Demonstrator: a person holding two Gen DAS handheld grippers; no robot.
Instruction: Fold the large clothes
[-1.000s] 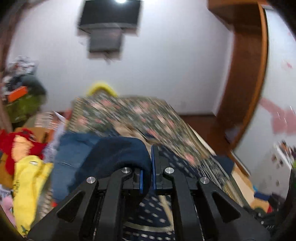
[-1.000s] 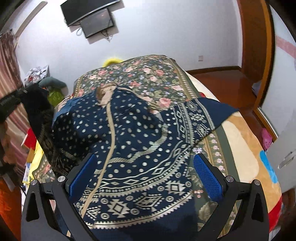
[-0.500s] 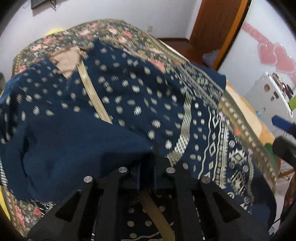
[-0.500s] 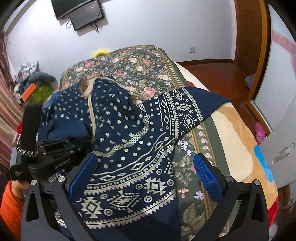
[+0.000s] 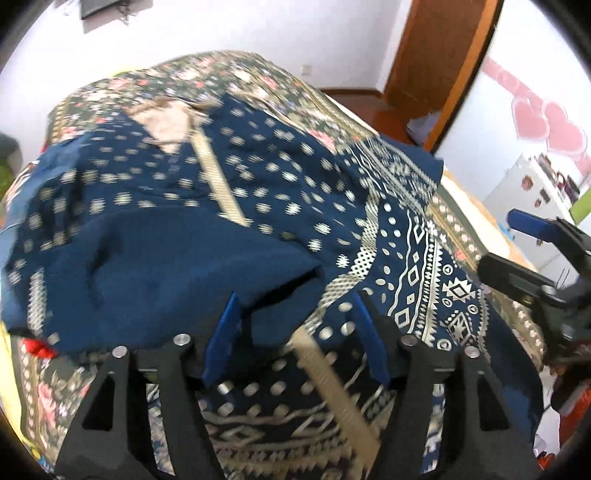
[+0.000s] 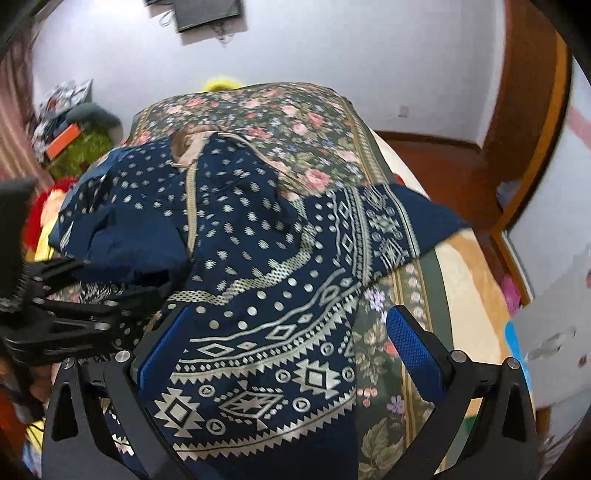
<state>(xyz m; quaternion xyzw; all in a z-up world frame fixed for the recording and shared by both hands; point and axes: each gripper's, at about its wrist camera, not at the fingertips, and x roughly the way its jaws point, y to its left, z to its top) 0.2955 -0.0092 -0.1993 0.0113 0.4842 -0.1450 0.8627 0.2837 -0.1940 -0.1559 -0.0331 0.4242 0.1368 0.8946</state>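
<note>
A large navy garment (image 5: 280,192) with gold dots and geometric borders lies spread on the floral bedspread (image 5: 236,74). Its left part is folded over, showing the plain navy inside (image 5: 166,258). My left gripper (image 5: 295,306) is open just over the edge of that fold, holding nothing. My right gripper (image 6: 288,325) is open above the patterned hem (image 6: 258,369). The garment (image 6: 240,229) also shows in the right wrist view, with the left gripper's black body (image 6: 74,314) at its left. The right gripper's blue pad (image 5: 528,225) shows at the right of the left wrist view.
The bed (image 6: 461,277) fills the room's middle. Red and yellow clothes (image 6: 44,206) pile beside its left side. A wooden door frame (image 6: 532,110) and floor lie to the right. A TV (image 6: 207,14) hangs on the far wall.
My left gripper swung the garment's left part over onto the middle, then opened and let it go. The right gripper stayed open over the hem.
</note>
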